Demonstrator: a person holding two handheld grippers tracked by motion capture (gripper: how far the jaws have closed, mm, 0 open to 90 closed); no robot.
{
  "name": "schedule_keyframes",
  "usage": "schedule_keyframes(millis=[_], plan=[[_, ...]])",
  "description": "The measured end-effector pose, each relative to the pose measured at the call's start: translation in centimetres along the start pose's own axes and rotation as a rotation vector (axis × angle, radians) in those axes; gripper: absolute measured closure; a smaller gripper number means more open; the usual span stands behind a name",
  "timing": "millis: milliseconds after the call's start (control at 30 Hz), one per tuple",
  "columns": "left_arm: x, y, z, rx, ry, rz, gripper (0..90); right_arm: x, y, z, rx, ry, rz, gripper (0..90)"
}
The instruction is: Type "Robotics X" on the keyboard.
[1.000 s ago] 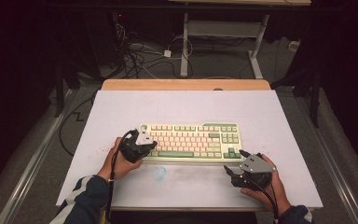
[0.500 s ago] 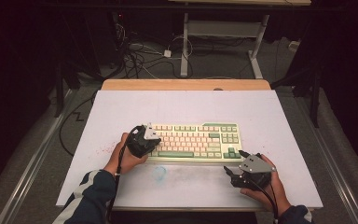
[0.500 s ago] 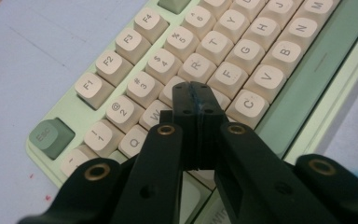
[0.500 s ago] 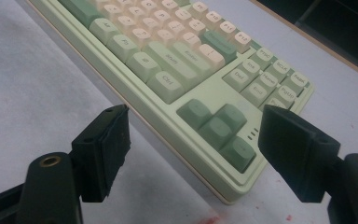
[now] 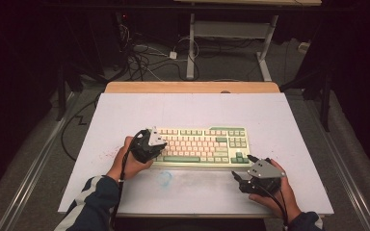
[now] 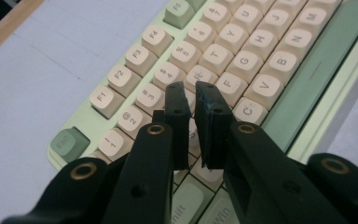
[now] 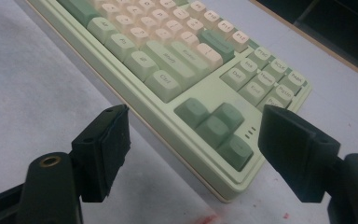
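Since a second ago the left gripper [image 6: 192, 95] has shifted slightly over the cream-and-green plastic keyboard [image 5: 200, 146] mid-table, its near-closed jaws just parting, empty, while the right gripper [image 7: 193, 140] gapes released; rigid, light keys pop off—grasp the case edges.

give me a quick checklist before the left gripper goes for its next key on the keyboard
1. left gripper over the keyboard letter keys: ok
2. Its jaws nearly together, just been opening slightly, nothing between them: ok
3. Which key the tips sit on: cannot tell
4. right gripper open, off the keyboard's arrow-key corner: ok
5. Keyboard flat on the white table: ok
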State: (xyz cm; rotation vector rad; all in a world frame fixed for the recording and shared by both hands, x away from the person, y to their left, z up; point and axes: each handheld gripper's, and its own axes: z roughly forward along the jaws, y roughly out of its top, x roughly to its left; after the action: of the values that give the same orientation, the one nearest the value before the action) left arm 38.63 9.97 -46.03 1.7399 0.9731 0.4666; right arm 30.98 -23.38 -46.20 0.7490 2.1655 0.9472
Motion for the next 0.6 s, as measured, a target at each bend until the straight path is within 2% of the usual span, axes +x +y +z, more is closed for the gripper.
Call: schedule_keyframes(millis=[67,100,233,300,400,467,533,600], plan=[[0.0,0.1,-0.2,-0.024,0.009,0.002,74.3,0.0,0.0,0.0,0.0,0.0,-0.001,26.3],[0.0,0.2,-0.4,-0.032,-0.001,0.0,73.0,0.0,0.0,0.0,0.0,0.0,0.0,26.3],[0.0,0.4,-1.0,-0.07,0.007,0.004,57.9,-0.1,-0.1,0.0,-0.001,-0.001,0.006,26.3],[0.0,0.3,-1.2,-0.088,0.024,0.016,52.3,-0.1,0.0,0.0,0.0,-0.002,0.005,26.3],[0.0,0.1,-1.6,-0.118,0.044,0.028,38.9,-0.2,-0.1,-0.1,-0.001,-0.005,0.007,26.3],[0.0,0.0,-2.0,-0.129,0.035,0.022,33.7,-0.3,-0.1,-0.1,-0.002,-0.006,0.013,26.3],[0.1,-0.1,-2.3,-0.137,0.047,0.035,27.2,-0.4,-0.1,-0.1,0.0,-0.009,0.015,26.3],[0.1,-0.3,-2.7,-0.15,0.042,0.037,23.1,-0.5,-0.1,-0.1,0.0,-0.011,0.019,26.3]])
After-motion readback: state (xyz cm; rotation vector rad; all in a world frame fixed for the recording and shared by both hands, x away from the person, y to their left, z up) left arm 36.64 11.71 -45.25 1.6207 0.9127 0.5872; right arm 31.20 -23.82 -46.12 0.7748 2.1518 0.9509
